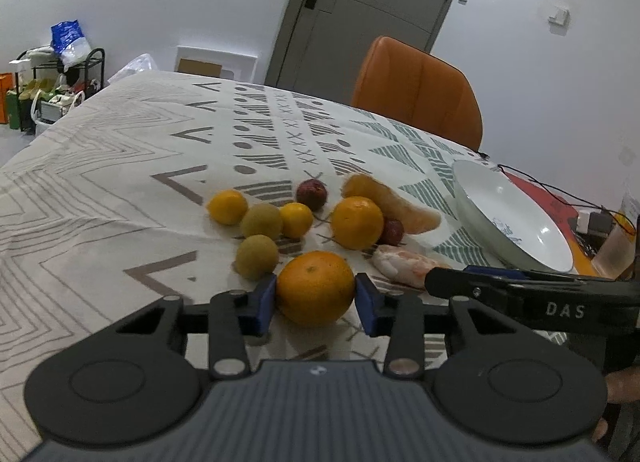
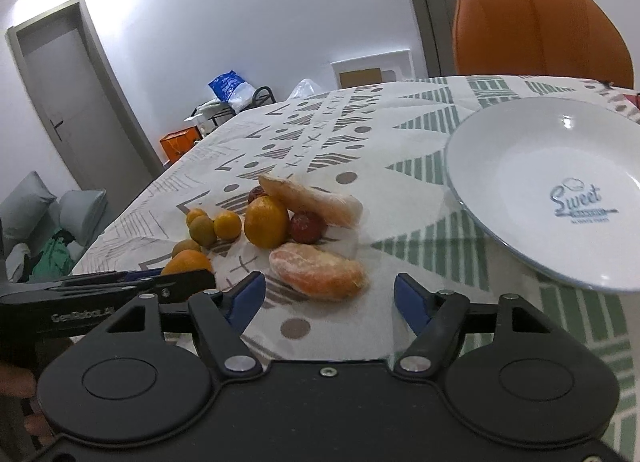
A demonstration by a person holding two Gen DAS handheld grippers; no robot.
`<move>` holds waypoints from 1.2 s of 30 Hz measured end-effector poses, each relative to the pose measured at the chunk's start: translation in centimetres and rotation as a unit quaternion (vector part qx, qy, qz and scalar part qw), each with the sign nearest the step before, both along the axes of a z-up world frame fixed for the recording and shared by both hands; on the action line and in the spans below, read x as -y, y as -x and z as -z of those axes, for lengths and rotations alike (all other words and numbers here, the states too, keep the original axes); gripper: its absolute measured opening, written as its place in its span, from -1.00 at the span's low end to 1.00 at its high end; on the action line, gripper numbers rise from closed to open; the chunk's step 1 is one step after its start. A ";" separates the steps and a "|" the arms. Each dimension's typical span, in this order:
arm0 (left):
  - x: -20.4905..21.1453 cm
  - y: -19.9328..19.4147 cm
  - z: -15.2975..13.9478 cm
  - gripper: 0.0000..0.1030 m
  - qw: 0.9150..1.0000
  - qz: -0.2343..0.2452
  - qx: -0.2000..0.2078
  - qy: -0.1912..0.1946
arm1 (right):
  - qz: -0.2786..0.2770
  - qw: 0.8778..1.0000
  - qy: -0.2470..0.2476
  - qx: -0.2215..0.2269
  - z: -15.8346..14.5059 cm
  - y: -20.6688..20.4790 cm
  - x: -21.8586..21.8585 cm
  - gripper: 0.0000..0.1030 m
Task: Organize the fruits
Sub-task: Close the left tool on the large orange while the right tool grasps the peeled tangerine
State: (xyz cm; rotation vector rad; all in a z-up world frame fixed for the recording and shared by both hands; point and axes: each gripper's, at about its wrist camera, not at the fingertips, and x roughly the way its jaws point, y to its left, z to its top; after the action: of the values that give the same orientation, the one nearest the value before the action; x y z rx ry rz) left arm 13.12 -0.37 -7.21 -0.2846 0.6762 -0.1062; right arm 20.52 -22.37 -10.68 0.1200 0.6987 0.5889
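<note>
Nearest to me, my left gripper (image 1: 315, 300) is closed around a large orange (image 1: 316, 288), its blue pads pressing the fruit's two sides; the orange seems to rest on the patterned tablecloth (image 1: 100, 181), so I judge this the start of a lift toward the plate. My right gripper (image 2: 329, 294) hangs released, jaws wide apart and holding nothing, lined up just short of a peeled citrus segment (image 2: 318, 270), likely my next pick. Beyond the grippers the fruit lies in one loose cluster in the middle of the table, probably heaped there for sorting. I count two large oranges, the second one (image 1: 357, 222) farther back; two small yellow-orange citrus (image 1: 227, 206); two dull green round fruits (image 1: 256, 257); two dark red fruits (image 1: 312, 194); and two peeled segments, the far one (image 1: 394, 203) leaning against the second orange. To the right of the pile sits one white plate (image 2: 520, 181), with no fruit on it, and printed with the word "Sweet". At the far edge stands one orange chair (image 1: 418, 89).
</note>
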 end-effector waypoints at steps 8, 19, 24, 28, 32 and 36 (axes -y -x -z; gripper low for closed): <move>-1.9 0.9 -0.4 -0.21 1.000 -0.024 0.002 0.000 | -0.016 1.000 0.016 0.011 0.0 -0.9 -1.7 0.37; -2.9 2.2 -0.7 -0.21 0.999 -0.042 0.007 0.001 | -0.036 0.998 0.036 0.033 0.2 -1.8 -2.9 0.37; -3.1 2.8 -1.1 -0.21 0.999 -0.047 0.013 0.001 | -0.049 0.997 0.049 0.044 0.2 -2.0 -3.4 0.37; -3.2 3.3 -1.3 -0.21 0.999 -0.050 0.016 0.000 | -0.053 0.996 0.048 0.044 0.2 -1.5 -3.5 0.33; -3.1 3.9 -1.6 -0.21 0.998 -0.052 0.020 -0.002 | -0.061 0.996 0.045 0.043 0.1 -0.6 -3.5 0.14; -3.1 4.4 -1.8 -0.21 0.998 -0.052 0.022 0.000 | -0.061 0.996 0.048 0.043 0.1 0.4 -3.6 -0.21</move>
State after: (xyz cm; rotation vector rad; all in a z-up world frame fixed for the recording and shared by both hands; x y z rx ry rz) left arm 8.73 2.70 -5.40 -0.3160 0.6163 -0.0127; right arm 20.15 -18.74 -10.77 -0.0370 0.6520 0.6716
